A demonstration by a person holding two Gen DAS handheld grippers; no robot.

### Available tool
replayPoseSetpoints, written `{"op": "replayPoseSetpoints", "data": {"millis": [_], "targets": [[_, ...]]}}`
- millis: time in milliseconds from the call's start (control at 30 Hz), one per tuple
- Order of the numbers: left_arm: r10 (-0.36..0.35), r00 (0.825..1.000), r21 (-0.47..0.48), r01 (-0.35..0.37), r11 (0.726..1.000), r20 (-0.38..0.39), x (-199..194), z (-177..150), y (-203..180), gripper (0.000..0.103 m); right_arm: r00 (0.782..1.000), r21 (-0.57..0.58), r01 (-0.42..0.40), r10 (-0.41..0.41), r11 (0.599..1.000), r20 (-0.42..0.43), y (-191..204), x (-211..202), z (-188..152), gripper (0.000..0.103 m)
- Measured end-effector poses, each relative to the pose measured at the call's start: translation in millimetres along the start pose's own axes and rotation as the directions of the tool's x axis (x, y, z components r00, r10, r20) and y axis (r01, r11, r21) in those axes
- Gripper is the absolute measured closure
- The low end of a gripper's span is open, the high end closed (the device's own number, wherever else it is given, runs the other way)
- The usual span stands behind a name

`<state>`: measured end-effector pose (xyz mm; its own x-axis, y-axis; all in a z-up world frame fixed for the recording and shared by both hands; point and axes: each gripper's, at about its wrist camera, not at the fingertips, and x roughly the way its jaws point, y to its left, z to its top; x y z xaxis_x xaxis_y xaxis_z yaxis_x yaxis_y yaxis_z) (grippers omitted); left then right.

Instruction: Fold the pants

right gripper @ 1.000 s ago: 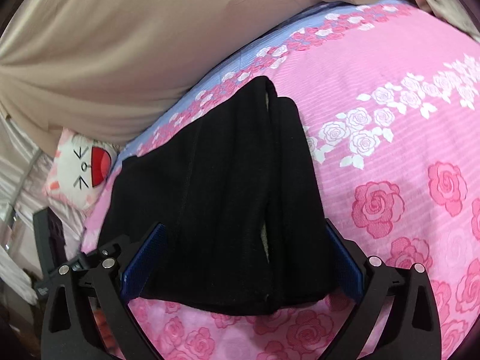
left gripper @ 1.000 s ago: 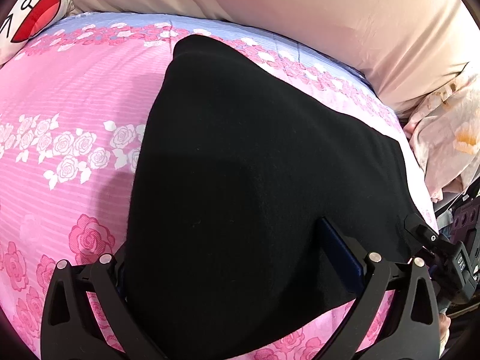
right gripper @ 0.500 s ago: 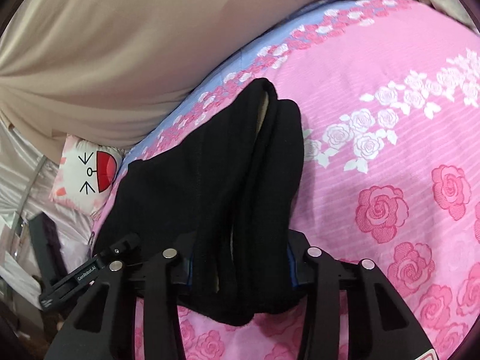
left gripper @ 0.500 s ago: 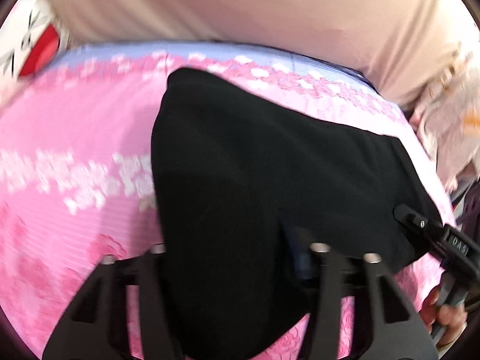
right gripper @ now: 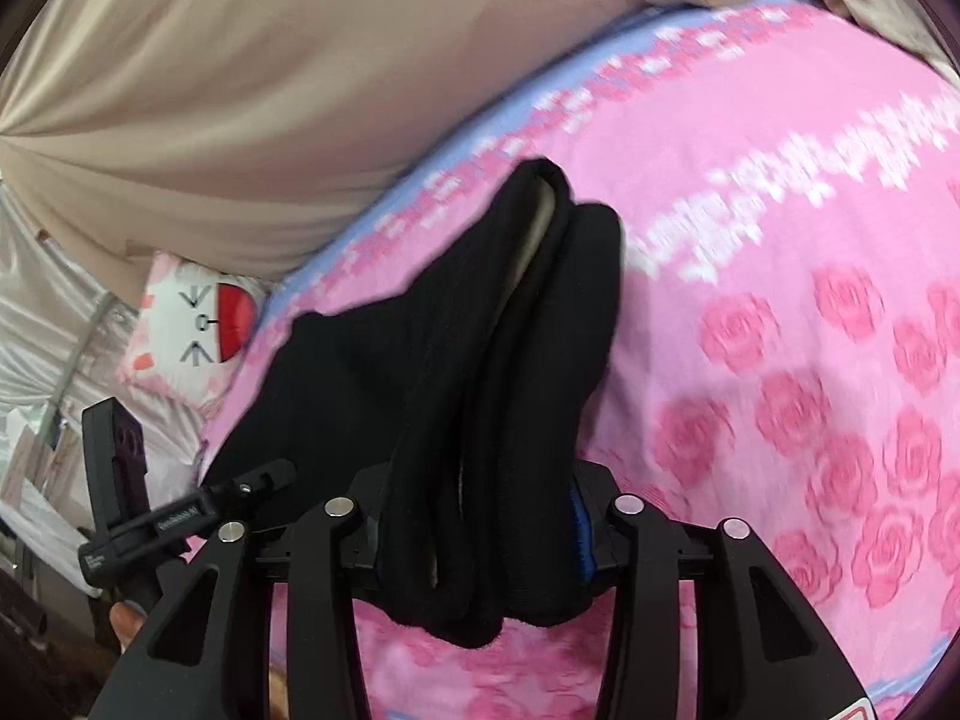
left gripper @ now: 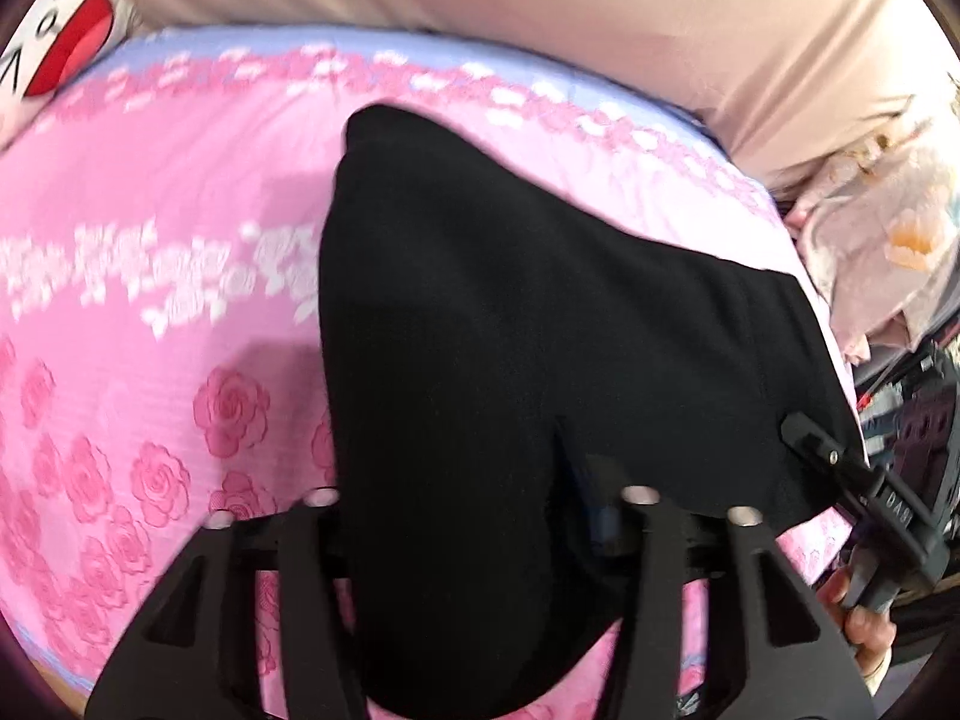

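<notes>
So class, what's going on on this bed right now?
A person is folding black pants on a pink floral bedsheet, with a handheld tool in each hand. The left tool is shut on the near edge of the pants, and the right tool is shut on a bunched, layered end. The far part of the pants lies on the sheet. The fold is not yet done.
</notes>
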<state>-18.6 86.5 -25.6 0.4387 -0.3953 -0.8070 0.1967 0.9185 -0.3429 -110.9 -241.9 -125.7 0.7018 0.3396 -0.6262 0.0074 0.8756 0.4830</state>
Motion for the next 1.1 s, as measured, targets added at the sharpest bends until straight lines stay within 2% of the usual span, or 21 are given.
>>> {"op": "replayPoseSetpoints", "data": {"millis": [67,100,133,200,300,367,433,467,500,533,633,833,933,1100], "targets": [[-0.001,1.0,-0.03,0.0,1.0,-0.012,7,-2,4,0.028,1.0,0.041,0.0,0.0,0.999,-0.001,-12,6,-1,0.043],[0.015,1.0,-0.047,-0.016,0.999,-0.016,11,-3,5,0.011,1.0,0.056,-0.013,0.013,0.998,0.0,-15,7,-2,0.04],[0.02,1.0,-0.055,-0.021,0.998,-0.022,14,-5,5,0.005,1.0,0.055,-0.023,0.023,0.998,0.0,-17,5,-2,0.039],[0.004,1.0,-0.078,-0.006,0.997,-0.026,20,-8,8,0.005,1.0,0.042,-0.026,0.026,0.999,-0.004,-16,6,-2,0.035],[0.011,1.0,-0.08,-0.01,0.997,0.011,19,-8,2,0.005,1.0,0.009,-0.017,0.017,1.0,0.002,-7,10,-2,0.025],[0.016,1.0,-0.054,-0.015,0.998,0.021,19,-8,-3,0.015,1.0,-0.018,0.0,0.0,1.0,0.012,-1,13,-3,0.021],[0.016,0.999,-0.034,-0.015,0.999,0.04,13,-8,-10,0.041,1.0,-0.024,0.013,-0.012,1.0,0.022,2,16,-3,0.023],[0.024,0.998,-0.011,-0.024,1.0,0.054,9,-8,-14,0.047,0.999,-0.022,0.021,-0.02,1.0,0.026,2,16,-3,0.027],[0.039,0.997,0.012,-0.04,0.999,0.066,5,-7,-18,0.057,0.999,-0.018,0.028,-0.027,0.999,0.025,2,16,-3,0.043],[0.046,0.996,0.032,-0.049,0.998,0.078,0,-6,-23,0.062,1.0,-0.007,0.007,-0.007,1.0,0.023,0,16,-2,0.053],[0.04,0.996,0.034,-0.043,0.998,0.085,-6,-2,-28,0.067,1.0,-0.026,0.001,-0.001,1.0,0.032,7,11,-2,0.061],[0.003,0.991,0.057,-0.01,0.998,0.133,-36,1,-29,0.07,0.997,-0.092,-0.035,0.041,0.995,0.063,37,-12,-2,0.063],[-0.013,0.984,0.089,-0.003,0.996,0.175,-62,-2,-27,0.071,0.996,-0.128,-0.055,0.064,0.99,0.069,54,-27,-5,0.063],[-0.007,0.966,0.142,-0.032,0.989,0.26,-100,1,-36,0.071,0.988,-0.194,-0.091,0.113,0.977,0.107,86,-52,-8,0.063]]}}
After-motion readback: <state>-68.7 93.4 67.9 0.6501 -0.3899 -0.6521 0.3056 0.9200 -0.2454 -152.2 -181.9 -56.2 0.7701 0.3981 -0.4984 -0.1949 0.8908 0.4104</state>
